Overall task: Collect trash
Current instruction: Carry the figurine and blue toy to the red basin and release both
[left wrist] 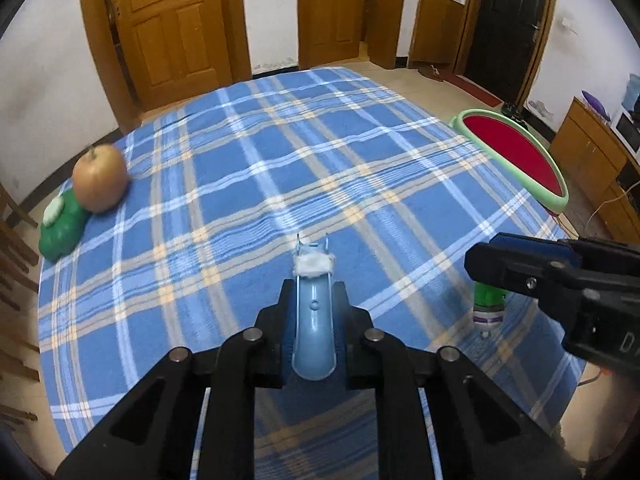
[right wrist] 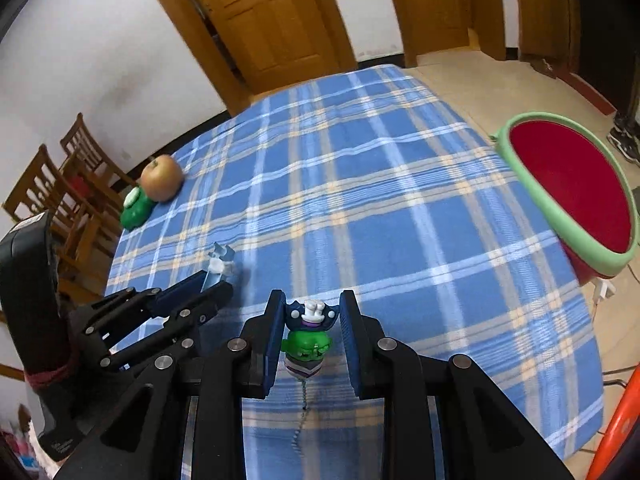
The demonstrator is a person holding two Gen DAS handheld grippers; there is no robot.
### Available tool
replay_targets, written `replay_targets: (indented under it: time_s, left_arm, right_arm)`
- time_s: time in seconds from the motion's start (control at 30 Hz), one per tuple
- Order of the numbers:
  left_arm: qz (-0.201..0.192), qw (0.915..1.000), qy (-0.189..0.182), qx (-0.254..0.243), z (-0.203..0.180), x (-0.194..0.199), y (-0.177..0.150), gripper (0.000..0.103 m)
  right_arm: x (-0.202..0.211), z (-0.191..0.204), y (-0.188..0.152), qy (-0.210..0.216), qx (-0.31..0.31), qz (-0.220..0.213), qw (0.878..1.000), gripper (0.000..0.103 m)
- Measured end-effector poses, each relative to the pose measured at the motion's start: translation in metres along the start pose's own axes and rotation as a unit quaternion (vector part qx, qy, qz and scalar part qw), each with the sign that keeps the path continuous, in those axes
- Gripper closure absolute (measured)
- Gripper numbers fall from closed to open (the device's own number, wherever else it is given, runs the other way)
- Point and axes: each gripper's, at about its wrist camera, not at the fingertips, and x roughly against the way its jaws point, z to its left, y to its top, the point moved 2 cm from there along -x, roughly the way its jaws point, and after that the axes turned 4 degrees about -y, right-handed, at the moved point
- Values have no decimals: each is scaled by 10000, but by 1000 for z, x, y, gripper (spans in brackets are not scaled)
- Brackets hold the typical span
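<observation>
My left gripper [left wrist: 313,290] is shut on a light-blue plastic piece [left wrist: 314,328] with a tuft of white fluff at its tip, held above the blue plaid tablecloth [left wrist: 320,140]. In the right wrist view, the left gripper [right wrist: 212,284] and its blue piece [right wrist: 218,266] are at the left. My right gripper [right wrist: 312,300] is shut on a small green toy figure [right wrist: 310,346] in a dark blue hat; a thin chain dangles beneath it. The left wrist view shows the right gripper [left wrist: 486,264] at the right with the green figure [left wrist: 489,300] hanging under its fingers.
An apple [left wrist: 100,184] and a green plastic toy [left wrist: 64,224] lie at the table's left edge. A red basin with a pale green rim [left wrist: 516,152] stands just off the table's right edge. Wooden chairs [right wrist: 52,200] stand to the left, and doors line the far wall.
</observation>
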Motion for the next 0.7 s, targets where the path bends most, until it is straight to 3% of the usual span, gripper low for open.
replay_targets:
  time_s: [0.33, 0.7]
  left_arm:
    - [-55, 9970, -668, -389, -83, -24, 42, 87]
    - [-21, 9877, -1258, -928, -188, -62, 98, 87]
  right_arm:
    - [28, -79, 20, -382, -503, -203, 9978, 76]
    - [54, -180, 49, -947, -1015, -328, 9898, 76]
